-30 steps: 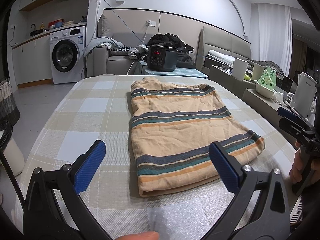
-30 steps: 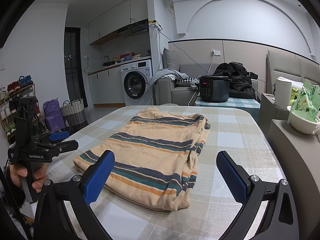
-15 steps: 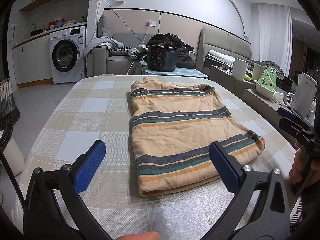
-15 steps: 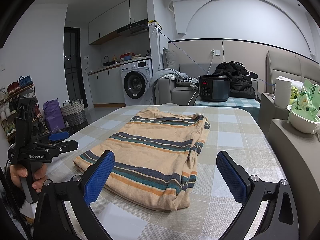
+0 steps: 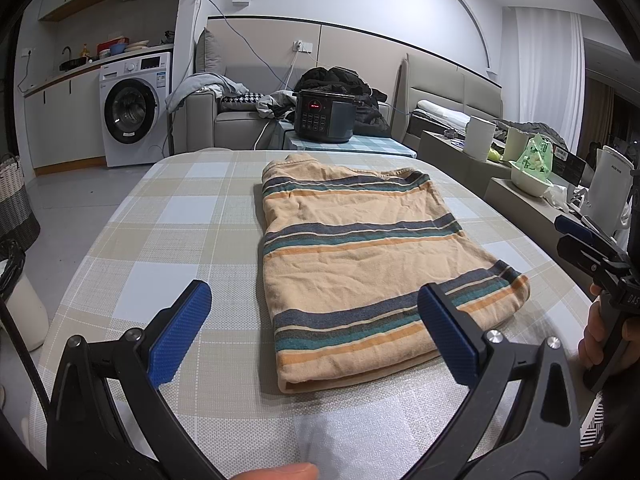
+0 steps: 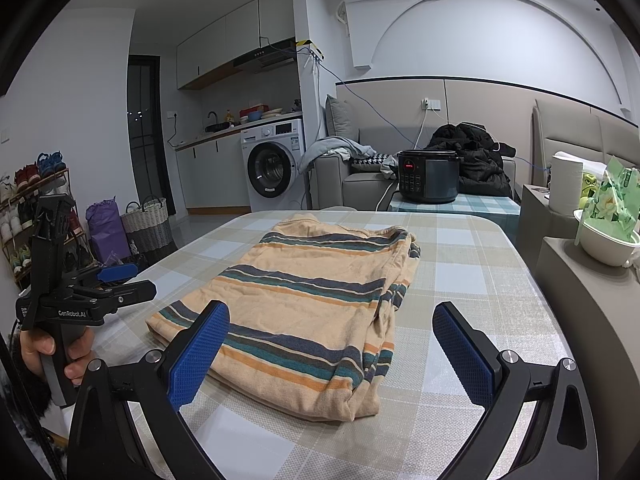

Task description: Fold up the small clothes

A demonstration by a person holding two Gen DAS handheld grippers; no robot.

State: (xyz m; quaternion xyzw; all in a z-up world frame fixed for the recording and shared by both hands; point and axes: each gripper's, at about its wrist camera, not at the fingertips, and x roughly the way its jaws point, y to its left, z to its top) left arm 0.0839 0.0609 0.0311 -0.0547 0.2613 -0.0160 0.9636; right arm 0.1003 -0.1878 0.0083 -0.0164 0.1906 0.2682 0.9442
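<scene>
Left gripper (image 5: 314, 330) and right gripper (image 6: 330, 350) are held level above the table's (image 5: 160, 248) near edge, jaws spread wide, empty; folded shirt (image 5: 360, 256) is untouched.

A pale orange garment (image 5: 360, 256) is banded with grey-blue, teal, orange and cream stripes. The tablecloth (image 5: 160, 240) is checked in beige, white and pale blue. Blue textured pads (image 6: 198, 354) are fitted on black gripper frames.
</scene>
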